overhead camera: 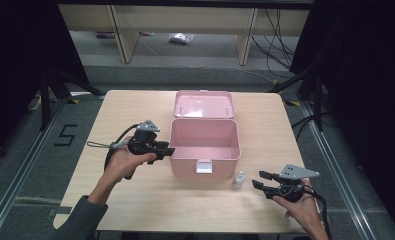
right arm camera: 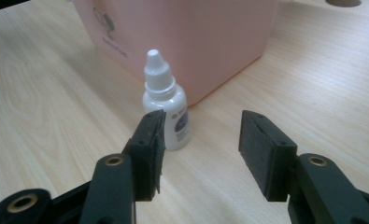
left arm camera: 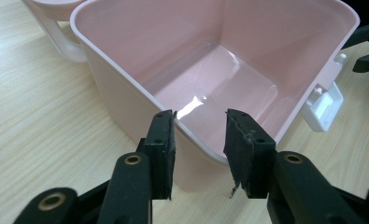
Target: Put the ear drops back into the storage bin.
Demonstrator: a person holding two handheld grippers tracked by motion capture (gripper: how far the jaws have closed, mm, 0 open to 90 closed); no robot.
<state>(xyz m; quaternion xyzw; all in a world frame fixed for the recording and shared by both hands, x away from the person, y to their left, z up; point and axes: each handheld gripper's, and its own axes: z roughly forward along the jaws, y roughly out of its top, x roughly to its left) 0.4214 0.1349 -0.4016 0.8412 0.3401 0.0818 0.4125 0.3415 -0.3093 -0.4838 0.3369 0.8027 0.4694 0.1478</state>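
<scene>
A pink plastic box (overhead camera: 205,162) stands open in the middle of the table, its lid (overhead camera: 203,104) laid back behind it and its inside bare. My left gripper (overhead camera: 168,151) is at the box's front left corner. In the left gripper view the rounded rim of the box (left arm camera: 126,93) runs between the jaws of the left gripper (left arm camera: 201,116), which stand apart. A small white dropper bottle (overhead camera: 239,179) stands upright on the table by the box's front right corner. My right gripper (overhead camera: 258,179) is open just right of it. The bottle (right arm camera: 166,100) sits just ahead of the left finger of the right gripper (right arm camera: 202,121), in front of the box wall (right arm camera: 196,42).
A white latch (overhead camera: 203,166) juts from the box's front wall. The wooden table (overhead camera: 135,110) has bare surface on both sides of the box. Beyond the far edge are shelf legs and cables on the floor.
</scene>
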